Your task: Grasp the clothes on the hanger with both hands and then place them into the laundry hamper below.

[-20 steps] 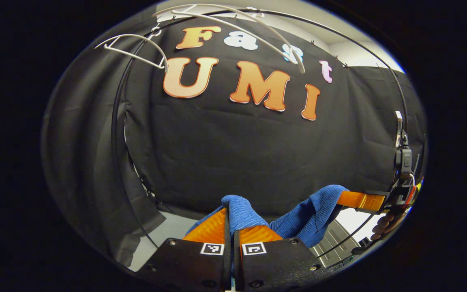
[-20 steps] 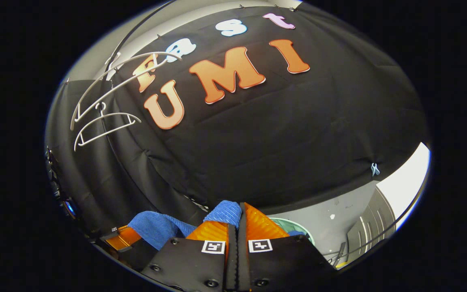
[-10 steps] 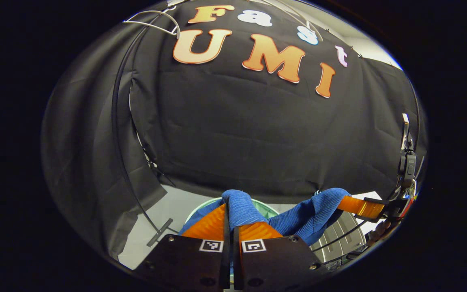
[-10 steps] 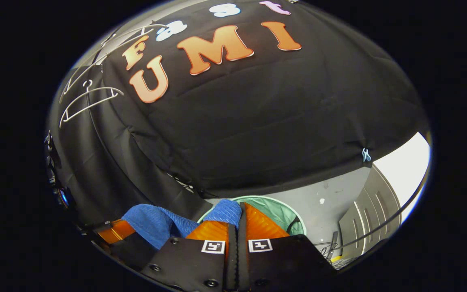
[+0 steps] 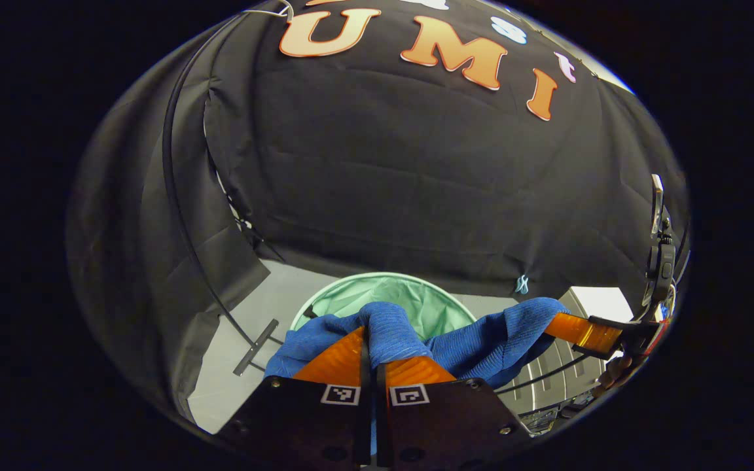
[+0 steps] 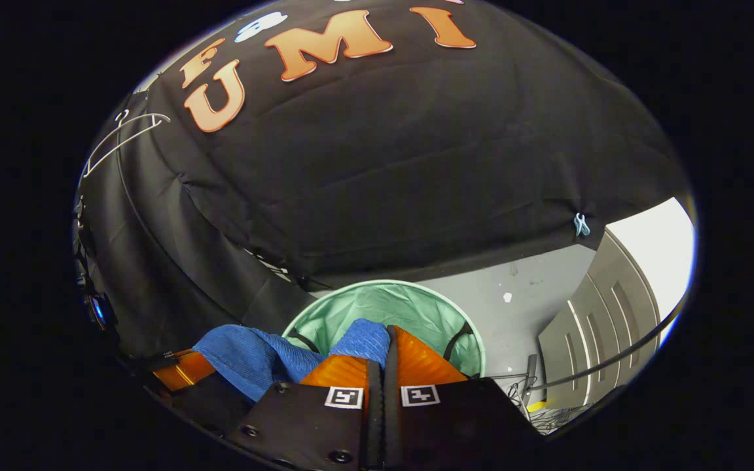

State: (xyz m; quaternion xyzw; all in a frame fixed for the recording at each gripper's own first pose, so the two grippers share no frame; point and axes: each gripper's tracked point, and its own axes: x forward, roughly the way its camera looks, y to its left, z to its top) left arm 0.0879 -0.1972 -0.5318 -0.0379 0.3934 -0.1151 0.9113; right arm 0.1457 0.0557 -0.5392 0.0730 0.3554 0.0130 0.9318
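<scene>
— How did your blue ribbed knit garment (image 5: pixel 482 343) look?
— Bunched, slung between both grippers above the round mint-green fabric hamper (image 6: pixel 387 307).
— Your grips?
— Left gripper (image 5: pixel 372 356) and right gripper (image 6: pixel 383 356) each pinched it tight.

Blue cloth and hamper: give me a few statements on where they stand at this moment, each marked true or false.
1. The left gripper is shut on the blue cloth. True.
2. The right gripper hangs open, with nothing between its fingers. False: its fingers are closed on a fold of the cloth.
3. The cloth already lies at the bottom of the green hamper. False: it is held up between the two grippers, in front of the hamper's open mouth.
4. The hamper stands on the grey floor by the black cloth wall. True.
5. The hamper is tipped on its side. False: it stands upright, mouth open upward.
</scene>
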